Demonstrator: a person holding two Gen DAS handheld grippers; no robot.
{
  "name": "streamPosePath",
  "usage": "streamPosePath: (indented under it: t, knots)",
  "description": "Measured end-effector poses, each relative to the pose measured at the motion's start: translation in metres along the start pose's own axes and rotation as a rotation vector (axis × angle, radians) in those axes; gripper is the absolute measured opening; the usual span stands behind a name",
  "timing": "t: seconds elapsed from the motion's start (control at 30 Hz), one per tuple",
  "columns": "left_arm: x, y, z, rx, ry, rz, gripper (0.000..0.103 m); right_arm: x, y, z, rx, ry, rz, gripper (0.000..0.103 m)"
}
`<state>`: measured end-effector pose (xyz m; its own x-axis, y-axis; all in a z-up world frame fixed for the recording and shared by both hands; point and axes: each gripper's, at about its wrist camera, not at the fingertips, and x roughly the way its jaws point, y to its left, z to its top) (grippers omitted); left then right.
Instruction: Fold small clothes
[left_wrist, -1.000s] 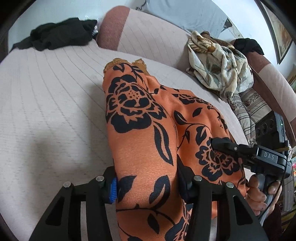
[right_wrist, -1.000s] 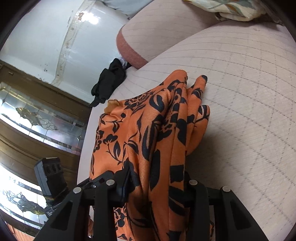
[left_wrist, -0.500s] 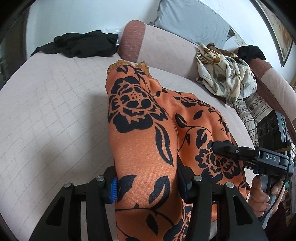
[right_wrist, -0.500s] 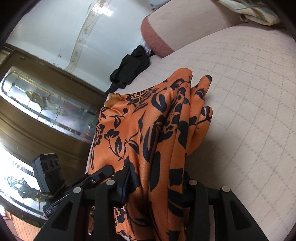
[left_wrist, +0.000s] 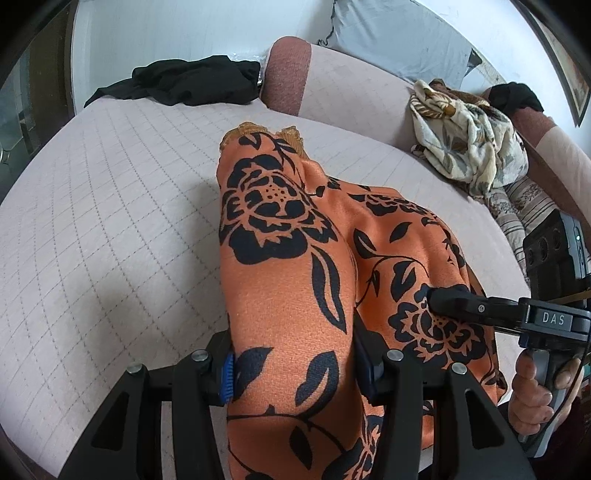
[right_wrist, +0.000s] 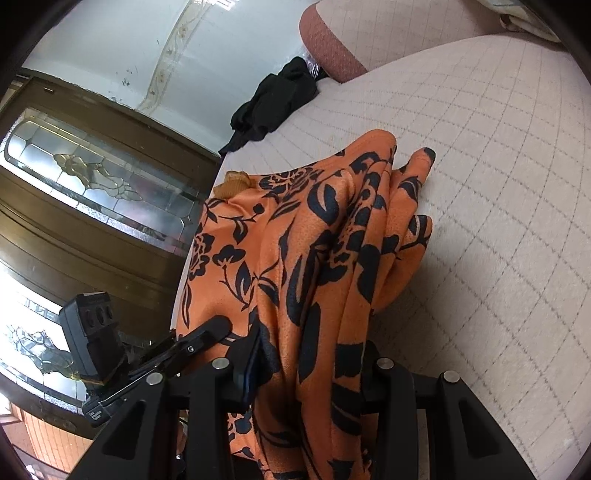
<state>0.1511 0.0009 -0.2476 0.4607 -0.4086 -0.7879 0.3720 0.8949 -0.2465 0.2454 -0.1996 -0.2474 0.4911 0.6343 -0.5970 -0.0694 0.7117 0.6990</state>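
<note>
Left claw (left_wrist: 295, 365): clamped on a gathered bunch of the orange garment (left_wrist: 291, 295), an orange fabric with a black floral print. The cloth fills the gap between both pads and rises over them; a blue pad edge shows at the left finger.

Right claw (right_wrist: 310, 365): likewise clamped on a bunched edge of the same garment (right_wrist: 295, 258), with folds of cloth packed between the two fingers. From the left wrist view, the right claw's finger (left_wrist: 461, 301) lies across the fabric at the right, and a hand (left_wrist: 535, 391) grips the handle below it.

Garment position: stretched between the two claws and draped forward onto the quilted pale sofa seat (left_wrist: 110, 221). Its far end rests on the seat, where a strip of golden-brown lace trim (left_wrist: 258, 131) shows at the edge. In the right wrist view the fabric hangs in several long vertical folds, the rightmost folds touching the seat (right_wrist: 498, 184).

Surroundings: a black garment (left_wrist: 177, 79) lies in a heap at the far left corner of the seat, well apart from the orange one. A crumpled cream floral cloth (left_wrist: 469, 140) sits against the backrest at the right. A grey pillow (left_wrist: 399, 33) stands behind the backrest. A wooden door with leaded glass panels (right_wrist: 92, 177) appears at the left of the right wrist view.
</note>
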Motion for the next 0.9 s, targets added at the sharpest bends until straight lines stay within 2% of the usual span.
streamPosePath:
  t: [0.37, 0.47, 0.5, 0.57, 0.73, 0.8, 0.9]
  knots:
    - [0.012, 0.009, -0.005, -0.036, 0.041, 0.057, 0.056, 0.021, -0.014, 0.007, 0.040, 0.036, -0.054, 0.041]
    - [0.012, 0.009, -0.005, -0.040, 0.047, 0.094, 0.061, 0.023, -0.013, 0.008, 0.039, 0.042, -0.084, 0.046]
    - [0.011, 0.009, -0.006, -0.040, 0.046, 0.101, 0.062, 0.022, -0.012, 0.007, 0.039, 0.048, -0.104, 0.052]
    - [0.005, 0.009, -0.008, -0.041, 0.037, 0.147, 0.065, 0.017, -0.007, 0.006, 0.016, 0.048, -0.151, 0.054]
    - [-0.030, -0.002, -0.020, 0.020, -0.078, 0.299, 0.070, -0.013, 0.021, -0.015, -0.110, -0.063, -0.280, 0.054]
    - [-0.044, -0.005, -0.026, 0.036, -0.114, 0.340, 0.072, -0.023, 0.039, -0.029, -0.198, -0.114, -0.333, 0.054]
    - [-0.057, -0.011, -0.035, 0.049, -0.142, 0.383, 0.073, -0.033, 0.061, -0.046, -0.304, -0.174, -0.345, 0.054]
